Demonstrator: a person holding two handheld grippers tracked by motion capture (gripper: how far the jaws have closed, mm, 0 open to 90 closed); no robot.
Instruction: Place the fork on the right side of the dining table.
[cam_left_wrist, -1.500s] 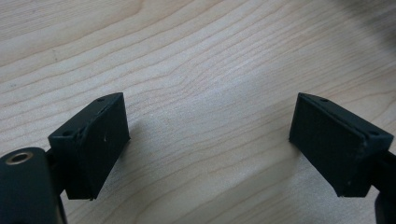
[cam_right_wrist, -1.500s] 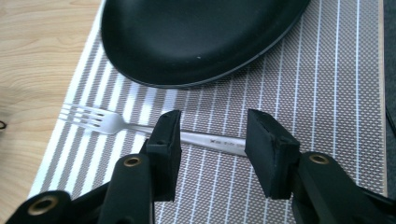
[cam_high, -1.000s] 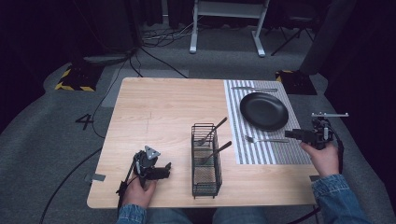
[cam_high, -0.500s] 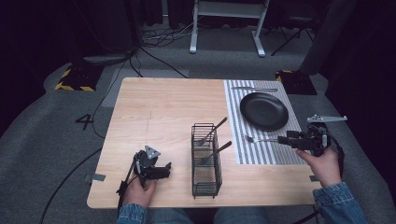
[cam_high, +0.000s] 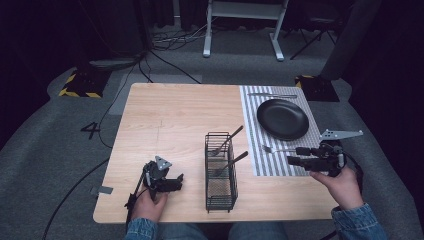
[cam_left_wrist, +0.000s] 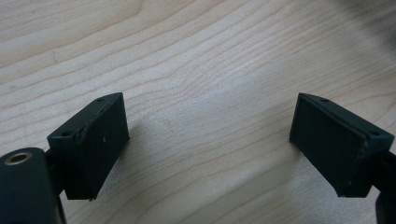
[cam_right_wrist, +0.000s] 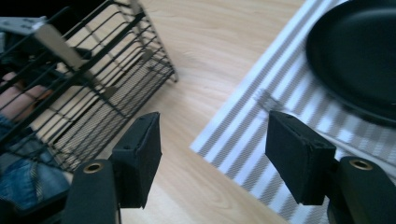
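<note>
A black wire basket (cam_high: 220, 172) stands mid-table near the front, with two utensils (cam_high: 227, 141) leaning in it. To its right lies a striped placemat (cam_high: 280, 162) with a black plate (cam_high: 282, 119), a knife (cam_high: 272, 95) behind the plate and a fork (cam_high: 274, 149) in front of it. My right gripper (cam_high: 292, 160) hovers over the mat's near part, just in front of the fork, pointing left. Its jaws have just been opening and nothing is between them (cam_right_wrist: 212, 154). My left gripper (cam_high: 177, 183) rests open on bare wood left of the basket (cam_left_wrist: 210, 140).
The wooden table (cam_high: 170, 120) is bare across its left and far half. In the right gripper view the basket (cam_right_wrist: 93, 88) is at upper left, the fork's tines (cam_right_wrist: 265, 99) and the plate (cam_right_wrist: 359, 51) at upper right. Cables and a stand base lie on the floor beyond.
My right gripper has moved left and toward the near edge, away from the fork's handle end. The fork stays on the mat. The left gripper has not moved.
</note>
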